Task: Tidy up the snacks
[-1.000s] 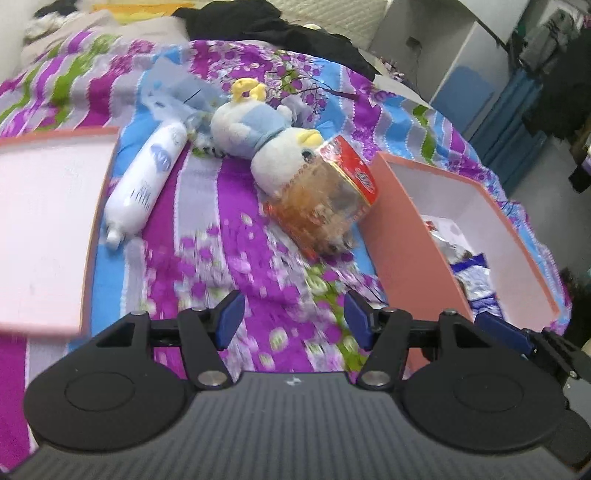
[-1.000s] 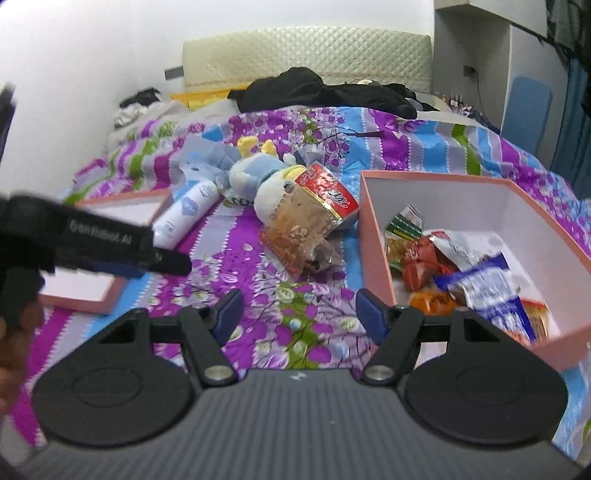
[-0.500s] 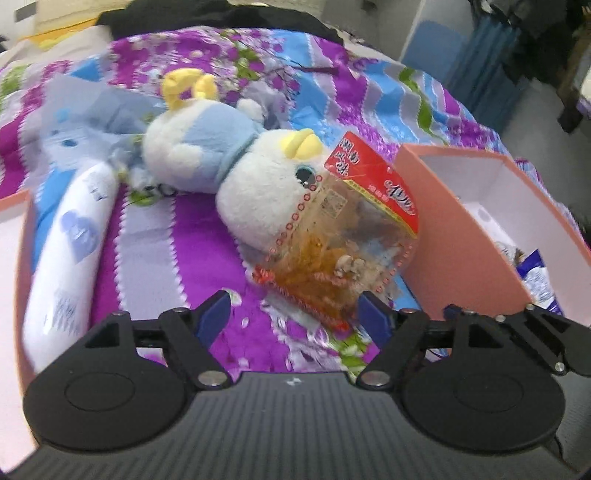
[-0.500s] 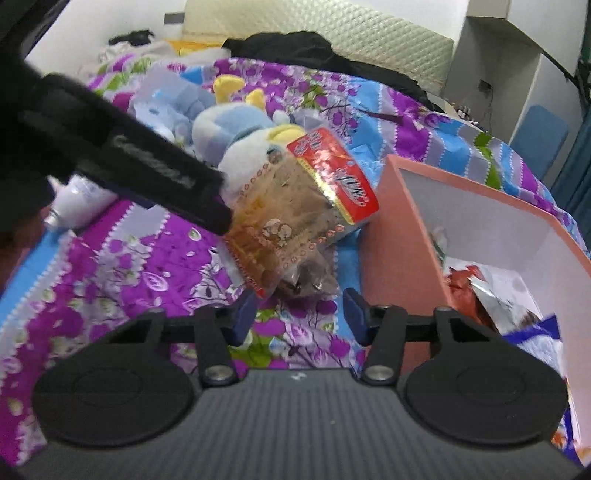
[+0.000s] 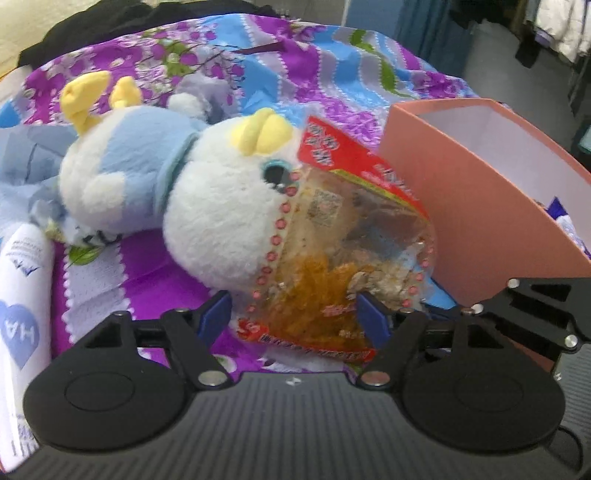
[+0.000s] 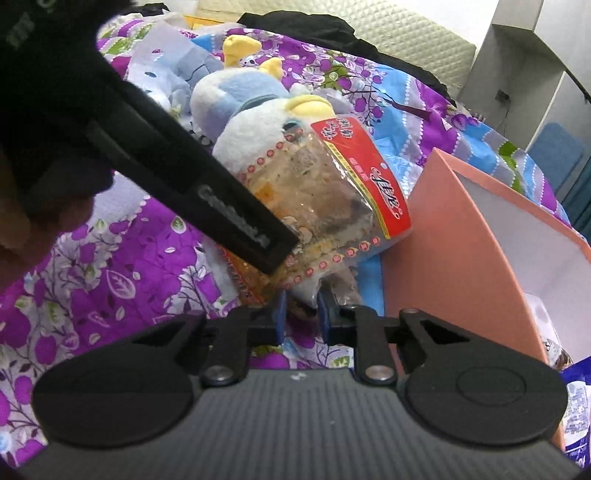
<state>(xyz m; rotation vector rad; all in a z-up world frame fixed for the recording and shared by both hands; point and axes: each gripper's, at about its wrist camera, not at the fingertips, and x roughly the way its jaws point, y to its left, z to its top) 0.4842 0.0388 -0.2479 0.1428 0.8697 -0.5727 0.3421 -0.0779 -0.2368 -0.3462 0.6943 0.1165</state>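
Observation:
A clear snack bag with a red header leans on a plush toy beside an open pink box. My left gripper straddles the bag's lower end. Its jaws are closing, and the blue pads stand at the bag's sides without clearly pressing it. In the right wrist view the snack bag lies just ahead. My right gripper is closing, with its narrow jaws pinching the bag's bottom corner. One black finger of the left gripper lies across the bag.
The pink box holds several wrapped snacks at the right. A white bottle lies at the left on the purple floral bedspread. Black clothing lies at the headboard. A person's hand holds the left gripper.
Both grippers have come down and forward onto the snack bag. The right jaws narrowed from wide open to a pinch on the bag's corner. The left jaws now straddle the bag.

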